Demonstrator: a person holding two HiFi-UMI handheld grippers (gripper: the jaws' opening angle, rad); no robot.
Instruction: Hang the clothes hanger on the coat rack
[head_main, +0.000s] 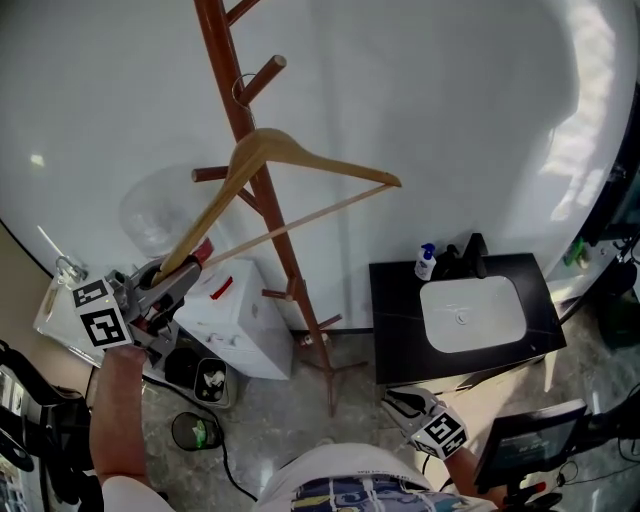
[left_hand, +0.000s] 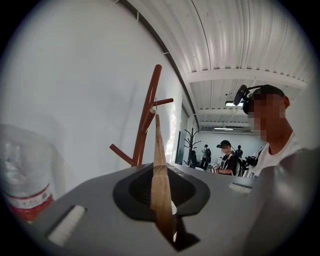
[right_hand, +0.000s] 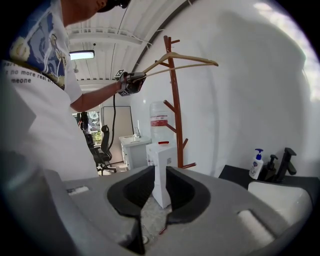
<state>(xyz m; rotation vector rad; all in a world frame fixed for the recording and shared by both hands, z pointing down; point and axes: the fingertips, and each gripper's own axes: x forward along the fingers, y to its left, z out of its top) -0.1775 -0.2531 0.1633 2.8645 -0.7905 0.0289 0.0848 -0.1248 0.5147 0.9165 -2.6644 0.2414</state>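
Observation:
A brown wooden coat rack (head_main: 225, 60) stands against the white wall, with pegs angled upward. My left gripper (head_main: 178, 272) is shut on one end of a wooden clothes hanger (head_main: 320, 160) and holds it high beside the trunk. The hanger's wire hook is at the trunk just under an upper peg (head_main: 265, 75); I cannot tell whether it touches. In the left gripper view the hanger (left_hand: 160, 190) is pinched between the pads, with the rack (left_hand: 147, 117) beyond. My right gripper (head_main: 398, 403) hangs low by the black counter. Its jaws (right_hand: 160, 185) stand slightly apart with nothing between them.
A white dispenser box (head_main: 235, 320) with a clear water bottle (head_main: 160, 210) stands left of the rack's foot. Right of it is a black counter (head_main: 395, 330) with a white sink, tap and soap bottle (head_main: 426, 262). Bins (head_main: 205, 375) are on the floor. People (left_hand: 227, 155) stand far off.

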